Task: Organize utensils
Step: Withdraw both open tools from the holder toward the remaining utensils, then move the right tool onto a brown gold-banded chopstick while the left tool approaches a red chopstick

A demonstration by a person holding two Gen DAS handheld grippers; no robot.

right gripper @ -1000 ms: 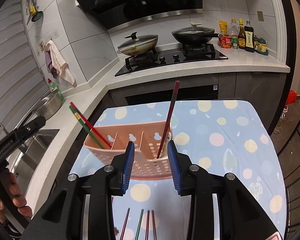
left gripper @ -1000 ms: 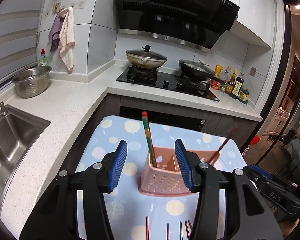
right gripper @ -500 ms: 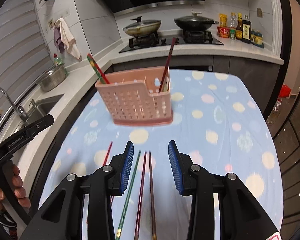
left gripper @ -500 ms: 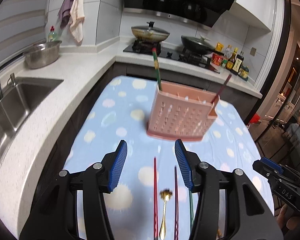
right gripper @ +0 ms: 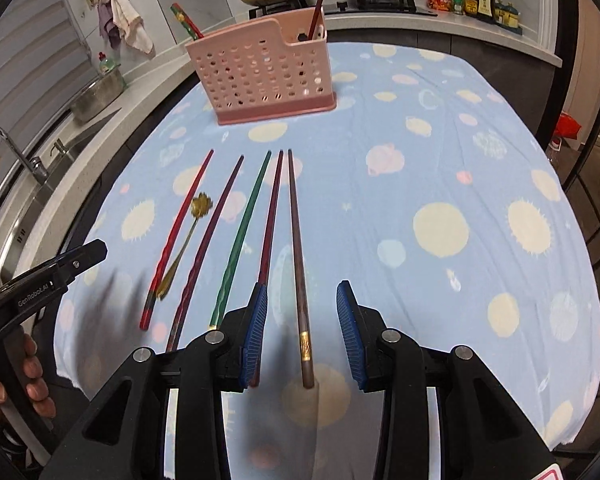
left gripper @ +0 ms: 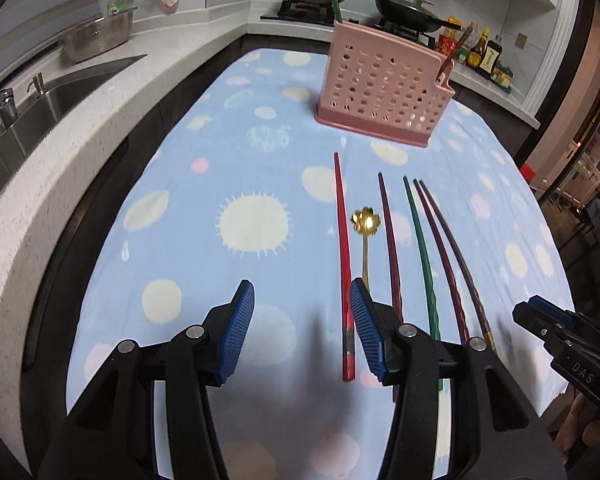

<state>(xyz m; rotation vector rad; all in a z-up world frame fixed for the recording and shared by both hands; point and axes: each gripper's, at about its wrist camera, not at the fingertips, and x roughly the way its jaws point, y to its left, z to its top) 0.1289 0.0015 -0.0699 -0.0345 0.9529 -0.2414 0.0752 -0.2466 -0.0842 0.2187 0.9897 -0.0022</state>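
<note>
Left wrist view: left gripper (left gripper: 298,322) spread wide, holding nothing, low over the blue dotted tablecloth (left gripper: 204,184). Red chopstick (left gripper: 343,264) lies just inside its right-hand pad; the gap is mostly over bare cloth, so not yet centred on anything.

Right wrist view: right gripper (right gripper: 302,330) also wide apart and empty, straddling the brown chopstick (right gripper: 298,256) near its gold-banded thick end. Looks lined up for a pick there, probably because the thick end gives the pads more to bite.

Loose utensils lie in a rough fan, tips toward the pink perforated utensil holder (right gripper: 266,72): red chopstick, gold flower-bowl spoon (right gripper: 188,232), dark purple chopstick (right gripper: 210,240), green chopstick (right gripper: 244,232), maroon chopstick (right gripper: 270,236), brown chopstick. Parallel lay leaves each one separately reachable.

Holder stands upright at the far end, well apart from both grippers. Chopsticks already lean out of its end compartments; count unclear. Most of the sorting appears undone.
</note>
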